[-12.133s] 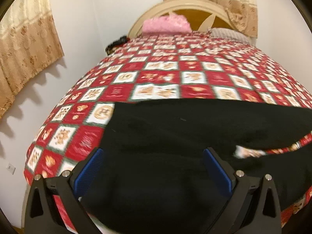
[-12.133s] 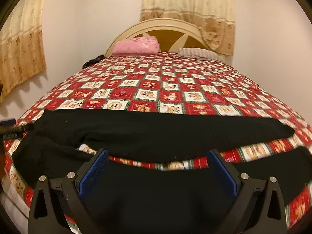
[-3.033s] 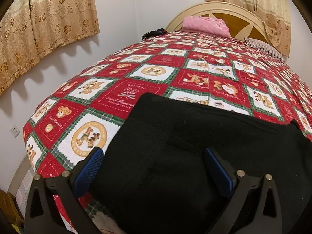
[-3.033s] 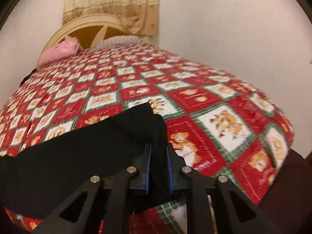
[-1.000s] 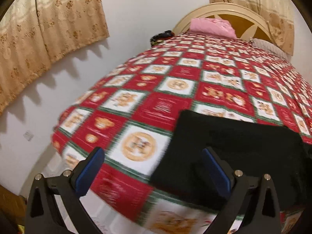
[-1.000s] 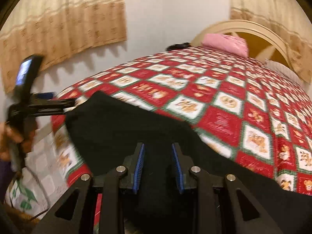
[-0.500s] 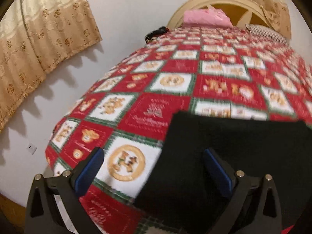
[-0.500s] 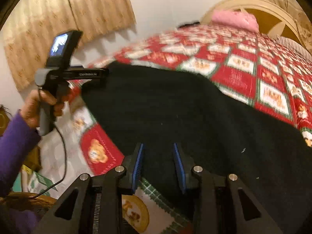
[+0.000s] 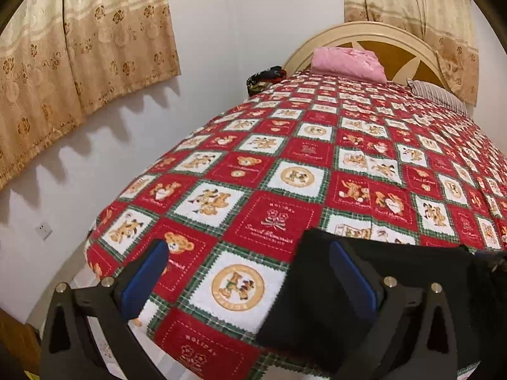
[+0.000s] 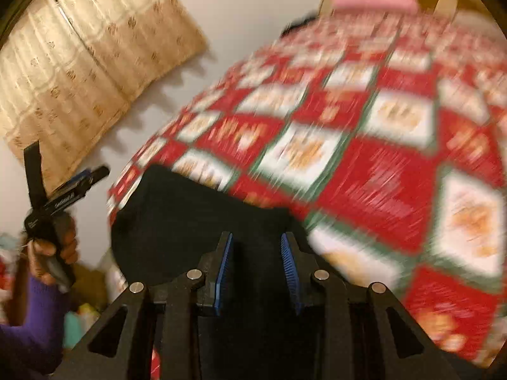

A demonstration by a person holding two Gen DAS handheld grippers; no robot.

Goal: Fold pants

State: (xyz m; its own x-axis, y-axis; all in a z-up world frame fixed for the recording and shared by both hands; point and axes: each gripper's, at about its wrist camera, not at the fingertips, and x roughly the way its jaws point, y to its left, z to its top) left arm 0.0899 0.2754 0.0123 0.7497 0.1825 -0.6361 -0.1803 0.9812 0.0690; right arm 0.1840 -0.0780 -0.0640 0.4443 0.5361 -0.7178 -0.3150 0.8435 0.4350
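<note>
The black fabric pants [image 9: 396, 288], earlier spread wide, are now lying folded lower right; the left gripper [image 9: 247, 272] is gaping empty, and the right gripper [image 10: 257, 264] is standing part-open over them.

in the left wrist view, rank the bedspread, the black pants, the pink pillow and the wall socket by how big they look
1. bedspread
2. black pants, inflated by nearness to the camera
3. pink pillow
4. wall socket

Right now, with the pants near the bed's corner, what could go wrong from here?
1. The pants lie close to the front edge of the quilt; a tug might slide them off.
2. Black fabric sits between the jaws of the right claw in a blurred view; if it catches, the fold may be dragged open.
3. The left claw is open, mostly over bare quilt; closing here could pinch quilt instead.
</note>
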